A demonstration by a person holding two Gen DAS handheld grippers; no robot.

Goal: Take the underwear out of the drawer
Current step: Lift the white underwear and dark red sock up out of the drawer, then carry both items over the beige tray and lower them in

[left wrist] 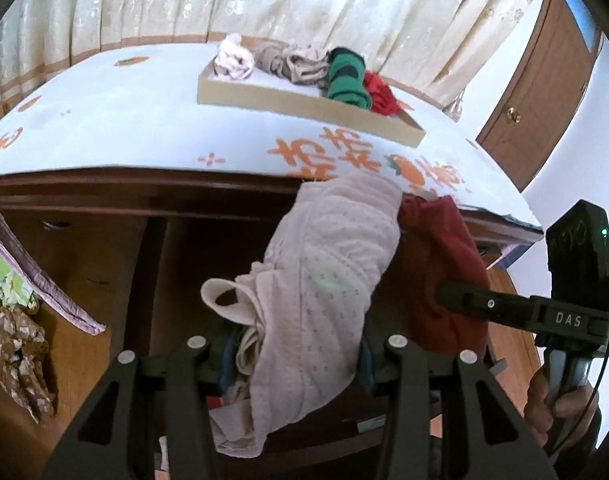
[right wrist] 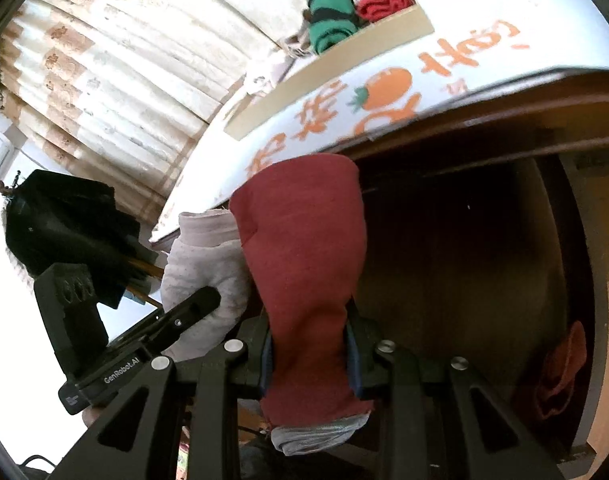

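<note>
My left gripper (left wrist: 294,354) is shut on a pale pink dotted underwear (left wrist: 328,280), held up in front of the open wooden drawer (left wrist: 116,280). My right gripper (right wrist: 310,360) is shut on a dark red underwear (right wrist: 304,248), held beside the pink one (right wrist: 208,264). The red one also shows in the left wrist view (left wrist: 440,264), with the right gripper's body (left wrist: 544,316) to its right. The left gripper's body (right wrist: 116,352) shows in the right wrist view. Another red garment (right wrist: 560,372) lies in the drawer at lower right.
A cardboard tray (left wrist: 288,100) on the white, orange-printed tabletop (left wrist: 124,120) holds pink, beige, green (left wrist: 346,78) and red rolled garments. Cream curtains hang behind. Patterned cloths (left wrist: 18,356) lie at the left. A wooden door (left wrist: 540,92) stands at right.
</note>
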